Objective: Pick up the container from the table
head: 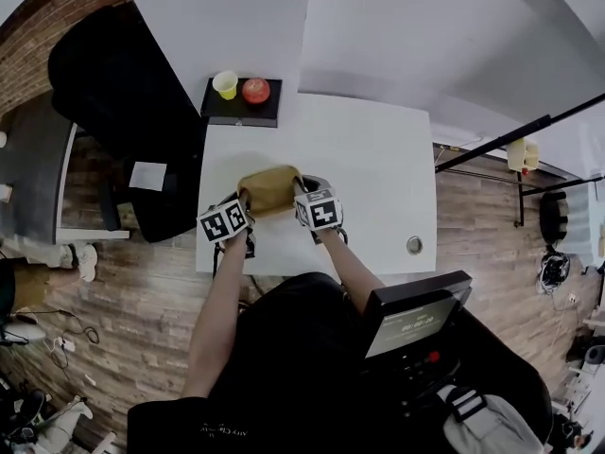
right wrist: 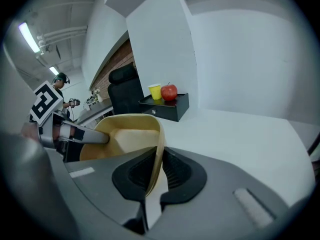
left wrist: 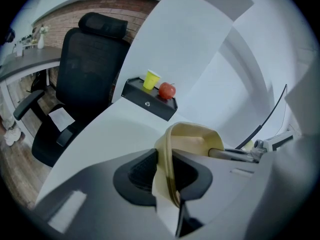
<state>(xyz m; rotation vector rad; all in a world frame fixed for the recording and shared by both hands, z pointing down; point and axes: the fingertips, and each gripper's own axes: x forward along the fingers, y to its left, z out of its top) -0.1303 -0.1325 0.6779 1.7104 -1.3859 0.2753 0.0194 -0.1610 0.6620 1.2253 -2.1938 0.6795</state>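
Note:
A tan, thin-walled container hangs between my two grippers above the white table. My left gripper is shut on its left rim; in the left gripper view the beige wall is pinched between the black pads. My right gripper is shut on the right rim, and the right gripper view shows the container's wall clamped between its pads, with the hollow inside open to view. The rim bends where each gripper pinches it.
A black box at the table's far left edge carries a yellow cup and a red apple. A black office chair stands left of the table. A round grommet sits near the table's right front corner.

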